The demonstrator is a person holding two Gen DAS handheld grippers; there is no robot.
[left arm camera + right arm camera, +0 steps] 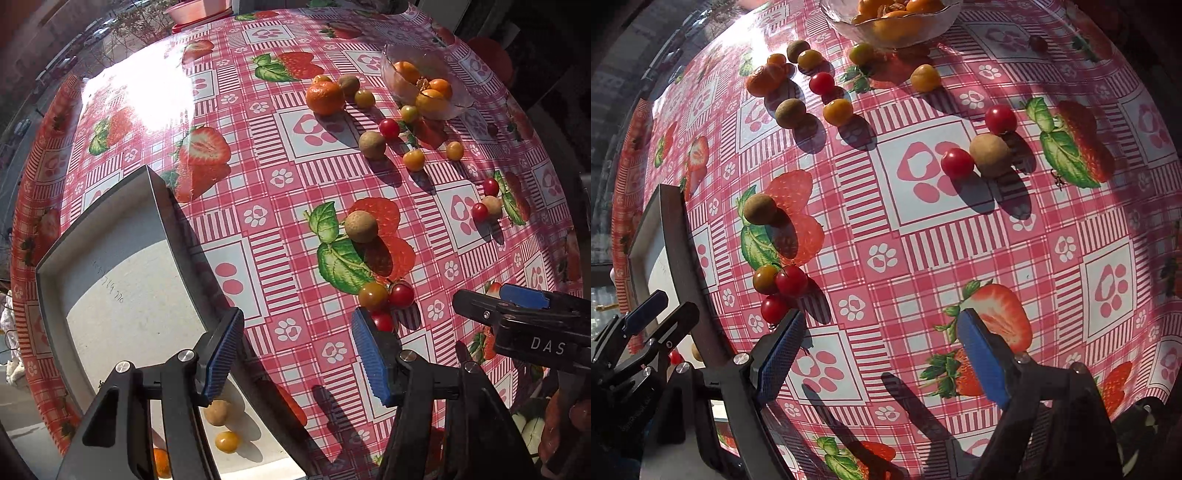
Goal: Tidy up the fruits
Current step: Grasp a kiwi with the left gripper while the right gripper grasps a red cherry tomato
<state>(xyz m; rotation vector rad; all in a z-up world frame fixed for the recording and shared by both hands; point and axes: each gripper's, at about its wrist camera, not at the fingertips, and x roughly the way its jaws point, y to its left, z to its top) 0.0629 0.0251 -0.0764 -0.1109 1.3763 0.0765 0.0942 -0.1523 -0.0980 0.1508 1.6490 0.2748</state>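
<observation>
left claw (297,354): open, empty, over tray (159,206) edge | right claw (882,354): open, empty, above desk (960,258) | cherry tomatoes (790,281) just beside left finger

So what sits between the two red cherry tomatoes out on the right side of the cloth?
A round tan fruit sits between the upper tomato and lower tomato, clearest in the right wrist view.

On the table: 5 small red cherry tomatoes (957,163), 4 round brown longans (990,155), 1 orange mandarin (325,96), 1 clear glass bowl (391,79), 1 grey rectangular tray (162,192).
</observation>
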